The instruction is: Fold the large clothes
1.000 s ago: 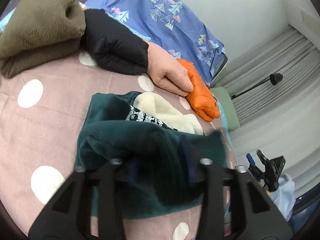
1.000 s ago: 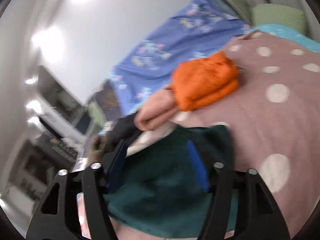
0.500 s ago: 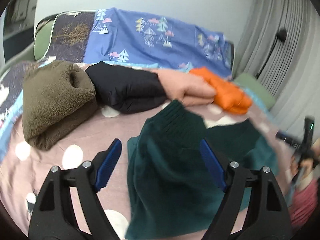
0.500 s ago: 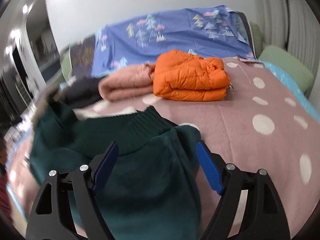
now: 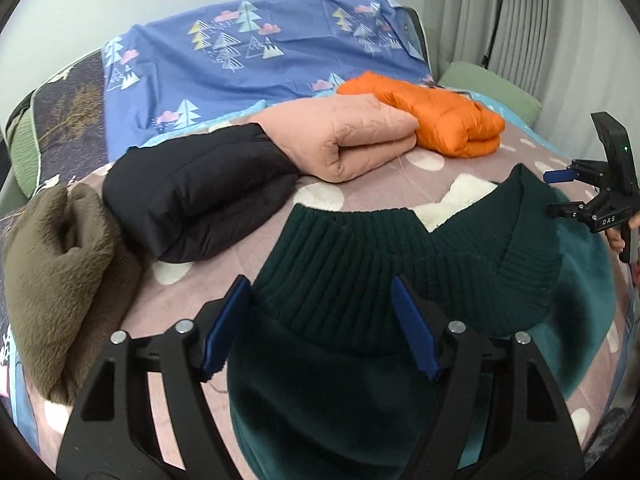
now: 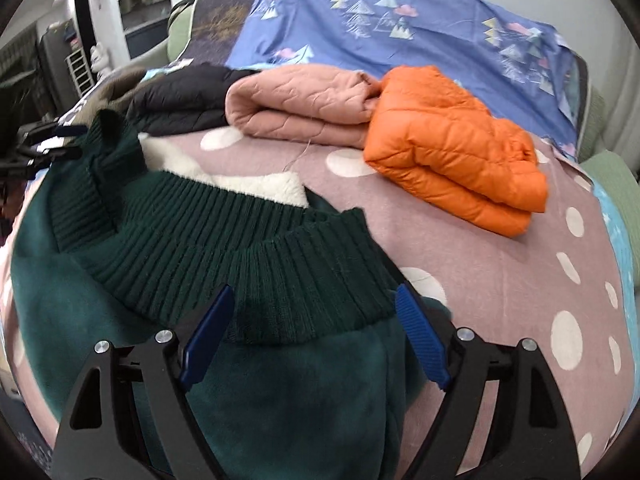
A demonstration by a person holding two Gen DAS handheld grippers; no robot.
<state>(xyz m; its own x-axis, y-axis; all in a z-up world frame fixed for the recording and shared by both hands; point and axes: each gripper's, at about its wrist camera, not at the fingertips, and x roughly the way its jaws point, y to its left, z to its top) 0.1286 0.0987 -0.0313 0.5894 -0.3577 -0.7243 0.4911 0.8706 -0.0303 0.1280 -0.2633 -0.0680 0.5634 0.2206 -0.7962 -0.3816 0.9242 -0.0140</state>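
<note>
A dark green sweater with a ribbed hem and white fleece lining lies on the dotted pink bedcover; it also shows in the right wrist view. My left gripper is open, its blue pads either side of the ribbed hem at the sweater's left end. My right gripper is open over the hem at the right end. Each gripper shows at the edge of the other's view: the right one, the left one.
Folded clothes lie in a row behind the sweater: an olive fleece, a black jacket, a pink quilted one and an orange puffer. A blue patterned sheet covers the headboard. Curtains hang at right.
Both grippers let go of the green sweater and opened. The sweater now lies flatter on the bedcover, and both cameras have levelled toward the headboard.
</note>
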